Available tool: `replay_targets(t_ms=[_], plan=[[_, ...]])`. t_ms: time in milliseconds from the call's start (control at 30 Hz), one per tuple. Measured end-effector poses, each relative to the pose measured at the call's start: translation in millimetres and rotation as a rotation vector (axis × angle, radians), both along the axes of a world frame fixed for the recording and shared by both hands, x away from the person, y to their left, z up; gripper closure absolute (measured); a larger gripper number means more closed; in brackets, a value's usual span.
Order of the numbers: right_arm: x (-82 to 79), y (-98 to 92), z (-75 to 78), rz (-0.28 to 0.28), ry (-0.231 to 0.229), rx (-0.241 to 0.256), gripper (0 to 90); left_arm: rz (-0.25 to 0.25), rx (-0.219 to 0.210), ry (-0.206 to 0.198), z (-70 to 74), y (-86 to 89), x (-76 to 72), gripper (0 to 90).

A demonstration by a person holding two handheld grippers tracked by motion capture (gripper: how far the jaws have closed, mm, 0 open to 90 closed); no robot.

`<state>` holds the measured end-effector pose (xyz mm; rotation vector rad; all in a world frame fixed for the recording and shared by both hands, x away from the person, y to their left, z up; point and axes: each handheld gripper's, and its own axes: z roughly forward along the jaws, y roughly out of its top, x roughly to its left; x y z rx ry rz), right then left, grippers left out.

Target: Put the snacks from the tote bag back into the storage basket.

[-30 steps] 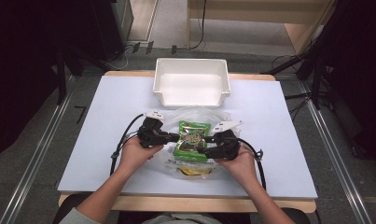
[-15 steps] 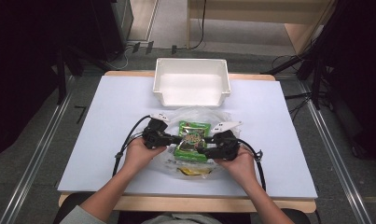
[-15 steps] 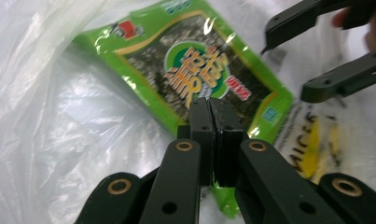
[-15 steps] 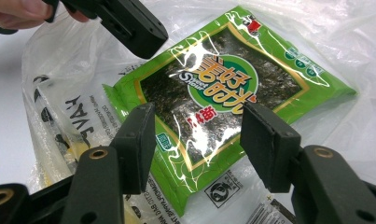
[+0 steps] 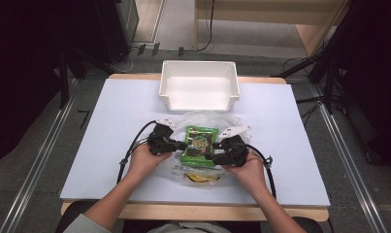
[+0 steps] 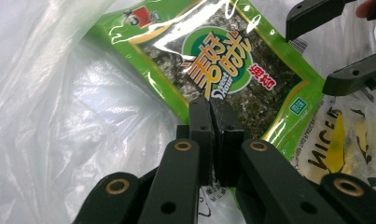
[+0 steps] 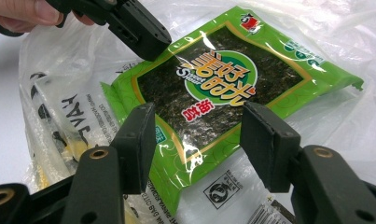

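A green seaweed packet point(image 5: 199, 144) point(image 6: 213, 60) point(image 7: 213, 79) lies on a crumpled clear plastic bag point(image 5: 203, 121) near the table's front middle. My left gripper point(image 5: 182, 144) point(image 6: 211, 109) is shut on the packet's left edge, and from the right gripper view it point(image 7: 146, 39) shows at the packet's far corner. My right gripper point(image 5: 211, 154) point(image 7: 199, 135) is open, one jaw on each side of the packet's right edge, apart from it. The left gripper view also shows it point(image 6: 337, 46) with jaws spread. Whether bag film is pinched with the packet, I cannot tell.
A second packet with yellow and black print point(image 5: 199, 177) point(image 7: 59, 135) lies in the bag, closer to the person. An empty white bin point(image 5: 199, 90) stands at the back middle of the white table point(image 5: 110, 121). Cables trail from both grippers.
Both grippers have edged slightly inward towards the green packet. The packet and bag lie much as before.
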<state>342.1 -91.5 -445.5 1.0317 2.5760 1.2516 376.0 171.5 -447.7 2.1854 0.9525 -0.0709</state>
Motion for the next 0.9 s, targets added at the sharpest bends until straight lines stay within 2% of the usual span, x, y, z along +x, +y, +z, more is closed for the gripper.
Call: replay_targets(t_ms=[467,567,633,900], plan=[[-0.3,0.4,7.9,-0.017,-0.020,0.020,46.1,0.009,-0.013,0.016,-2.2,3.1,1.8,88.7],[-0.9,0.2,10.7,-0.030,-0.025,0.031,45.2,0.014,0.008,0.019,-3.8,3.8,2.8,88.1],[-0.9,-0.8,12.3,-0.034,-0.029,0.040,44.6,0.016,-0.001,0.023,-4.8,3.8,3.1,87.5],[3.1,0.6,13.4,-0.056,-0.016,0.045,41.9,0.010,0.008,0.015,-5.8,0.2,1.9,87.2]])
